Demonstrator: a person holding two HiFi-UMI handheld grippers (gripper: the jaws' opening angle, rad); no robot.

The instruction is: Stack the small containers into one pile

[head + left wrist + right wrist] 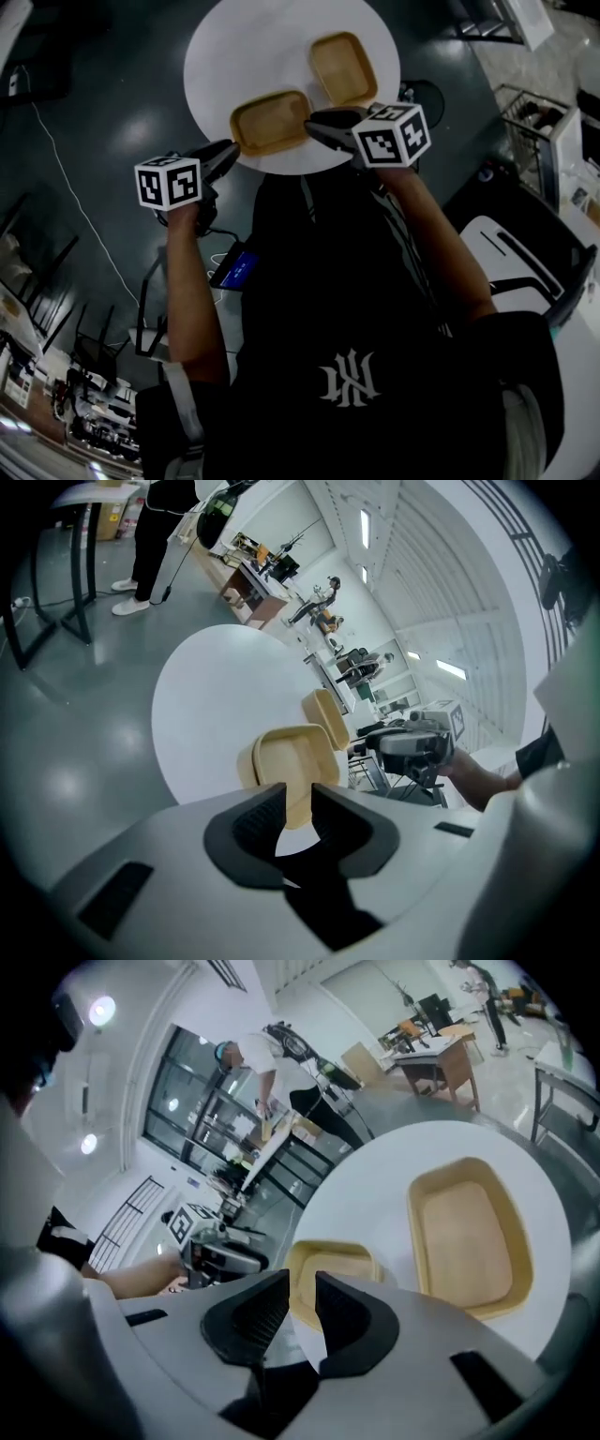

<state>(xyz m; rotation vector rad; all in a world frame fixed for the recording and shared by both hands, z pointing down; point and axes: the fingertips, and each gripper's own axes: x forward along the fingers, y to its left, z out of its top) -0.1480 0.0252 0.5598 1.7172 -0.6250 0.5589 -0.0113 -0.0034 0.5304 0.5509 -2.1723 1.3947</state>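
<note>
Two shallow tan containers lie side by side on the round white table point(217, 56). The near container point(271, 122) sits at the table's front edge; the far container point(343, 67) lies behind it to the right, apart from it. My left gripper point(231, 150) hovers at the near container's left end, jaws open, nothing between them. My right gripper point(311, 125) is at that container's right end, also open and empty. Past the left gripper's point(298, 803) jaws I see the near container point(289, 761) just ahead. The right gripper point(302, 1299) faces it point(330, 1274) from the other side, with the far container point(469, 1237) alongside.
Dark grey floor surrounds the table. A small device with a blue screen point(238, 268) hangs at the person's waist. White furniture point(511, 253) and a wire rack point(539, 122) stand to the right. A person point(272, 1058) stands by desks in the background.
</note>
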